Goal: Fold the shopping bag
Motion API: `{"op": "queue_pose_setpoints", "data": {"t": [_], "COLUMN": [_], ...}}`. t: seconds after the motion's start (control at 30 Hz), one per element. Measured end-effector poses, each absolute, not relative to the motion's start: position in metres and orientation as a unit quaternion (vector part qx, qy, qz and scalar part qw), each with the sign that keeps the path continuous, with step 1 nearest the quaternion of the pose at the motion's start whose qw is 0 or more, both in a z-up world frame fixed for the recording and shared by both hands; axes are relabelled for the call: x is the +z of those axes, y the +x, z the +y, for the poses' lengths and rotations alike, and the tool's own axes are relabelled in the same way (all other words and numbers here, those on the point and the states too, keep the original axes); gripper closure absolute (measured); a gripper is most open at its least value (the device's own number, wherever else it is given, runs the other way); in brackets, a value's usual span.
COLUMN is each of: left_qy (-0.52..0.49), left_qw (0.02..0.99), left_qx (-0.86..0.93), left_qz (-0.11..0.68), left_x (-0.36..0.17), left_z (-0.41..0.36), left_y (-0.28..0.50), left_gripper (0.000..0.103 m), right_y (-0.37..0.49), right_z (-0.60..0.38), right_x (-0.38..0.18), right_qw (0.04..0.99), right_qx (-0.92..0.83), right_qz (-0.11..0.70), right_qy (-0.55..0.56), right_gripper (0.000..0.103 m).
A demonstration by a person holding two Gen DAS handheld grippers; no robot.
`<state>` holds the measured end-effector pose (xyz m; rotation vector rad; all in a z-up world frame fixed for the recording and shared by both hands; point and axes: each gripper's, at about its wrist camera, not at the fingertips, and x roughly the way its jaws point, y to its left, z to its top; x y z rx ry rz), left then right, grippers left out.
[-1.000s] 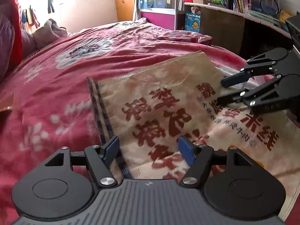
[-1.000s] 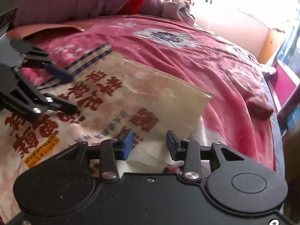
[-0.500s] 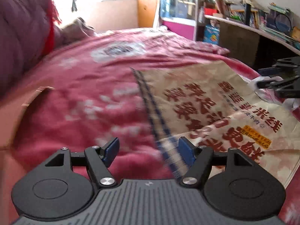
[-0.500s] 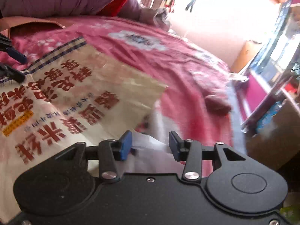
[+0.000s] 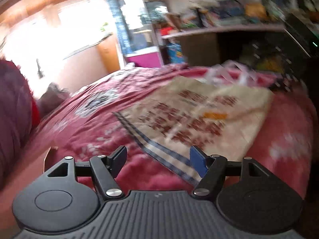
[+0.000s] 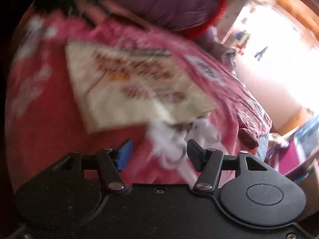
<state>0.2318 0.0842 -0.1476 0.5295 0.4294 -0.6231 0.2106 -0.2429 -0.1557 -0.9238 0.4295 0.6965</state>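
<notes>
Lying flat on the pink flowered bedspread [image 5: 103, 119]: the cream shopping bag [image 5: 199, 117] with red lettering, blurred in both views. Hovering low over the bedding at the bag's striped edge [image 5: 159, 149]: the left gripper [image 5: 158, 158], fingers spread wide, nothing between them, the blue pad [image 5: 196, 163] of one finger showing just over the bag's near corner. Hovering likewise at the opposite end: the right gripper [image 6: 159, 153], fingers apart and empty, a crumpled white mass [image 6: 175, 137], perhaps the handles, lying between and just beyond the tips; touching it or not, impossible to tell through the blur.

Showing only from the left wrist: a cluttered bookshelf [image 5: 229, 18], a dark cabinet [image 5: 259, 49], a magenta panel [image 5: 145, 58], and white strips [image 5: 229, 73] at the bag's far end. Showing only from the right wrist: a purple quilted bulk [image 6: 159, 2] with red trim beyond the bag, a bright washed-out window area [image 6: 279, 59], and the bag's orange label [image 6: 119, 77] turned the other way round.
</notes>
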Motion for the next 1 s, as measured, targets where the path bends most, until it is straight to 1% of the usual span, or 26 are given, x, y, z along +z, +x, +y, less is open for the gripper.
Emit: {"op": "queue_pose_setpoints", "data": {"t": [0.1, 0.27, 0.43, 0.47, 0.5, 0.53, 0.57, 0.63, 0.67, 0.73, 0.8, 0.93, 0.97, 1.0], "left_qy": [0.291, 0.326, 0.353, 0.365, 0.378, 0.389, 0.401, 0.402, 0.392, 0.37, 0.324, 0.224, 0.203, 0.192], "left_qw": [0.873, 0.855, 0.852, 0.852, 0.85, 0.846, 0.841, 0.839, 0.841, 0.841, 0.84, 0.856, 0.863, 0.87], "left_qx": [-0.325, -0.349, -0.346, -0.338, -0.331, -0.328, -0.324, -0.324, -0.331, -0.351, -0.395, -0.445, -0.448, -0.442], "left_qz": [0.217, 0.201, 0.173, 0.165, 0.16, 0.161, 0.165, 0.172, 0.174, 0.18, 0.182, 0.136, 0.119, 0.104], "left_x": [-0.154, -0.166, -0.177, -0.182, -0.186, -0.189, -0.192, -0.192, -0.19, -0.184, -0.168, -0.134, -0.129, -0.129], "left_z": [0.085, 0.077, 0.062, 0.055, 0.049, 0.045, 0.04, 0.034, 0.033, 0.034, 0.042, 0.068, 0.075, 0.081], "left_y": [0.22, 0.212, 0.215, 0.219, 0.223, 0.226, 0.229, 0.234, 0.235, 0.234, 0.228, 0.215, 0.214, 0.215], "left_gripper": [0.033, 0.033, 0.033, 0.034, 0.042, 0.054, 0.073, 0.077, 0.084, 0.087, 0.089, 0.089, 0.087, 0.079], "right_y": [0.204, 0.214, 0.225, 0.227, 0.229, 0.231, 0.233, 0.237, 0.239, 0.231, 0.23, 0.23, 0.232, 0.234], "right_z": [-0.229, -0.22, -0.212, -0.21, -0.209, -0.207, -0.205, -0.202, -0.2, -0.203, -0.215, -0.253, -0.264, -0.273], "right_x": [-0.167, -0.167, -0.166, -0.166, -0.166, -0.165, -0.165, -0.165, -0.165, -0.162, -0.151, -0.121, -0.114, -0.113], "right_qw": [0.799, 0.803, 0.807, 0.807, 0.808, 0.809, 0.809, 0.811, 0.811, 0.818, 0.832, 0.852, 0.853, 0.857], "right_qx": [0.324, 0.338, 0.353, 0.356, 0.359, 0.362, 0.365, 0.371, 0.374, 0.378, 0.392, 0.442, 0.456, 0.46], "right_qz": [0.165, 0.15, 0.138, 0.136, 0.133, 0.131, 0.128, 0.123, 0.121, 0.117, 0.123, 0.135, 0.144, 0.151], "right_qy": [-0.479, -0.467, -0.453, -0.45, -0.447, -0.444, -0.441, -0.436, -0.433, -0.417, -0.372, -0.244, -0.207, -0.177], "right_gripper": [0.044, 0.044, 0.041, 0.041, 0.041, 0.043, 0.057, 0.076, 0.079, 0.082, 0.087, 0.089, 0.089, 0.089]}}
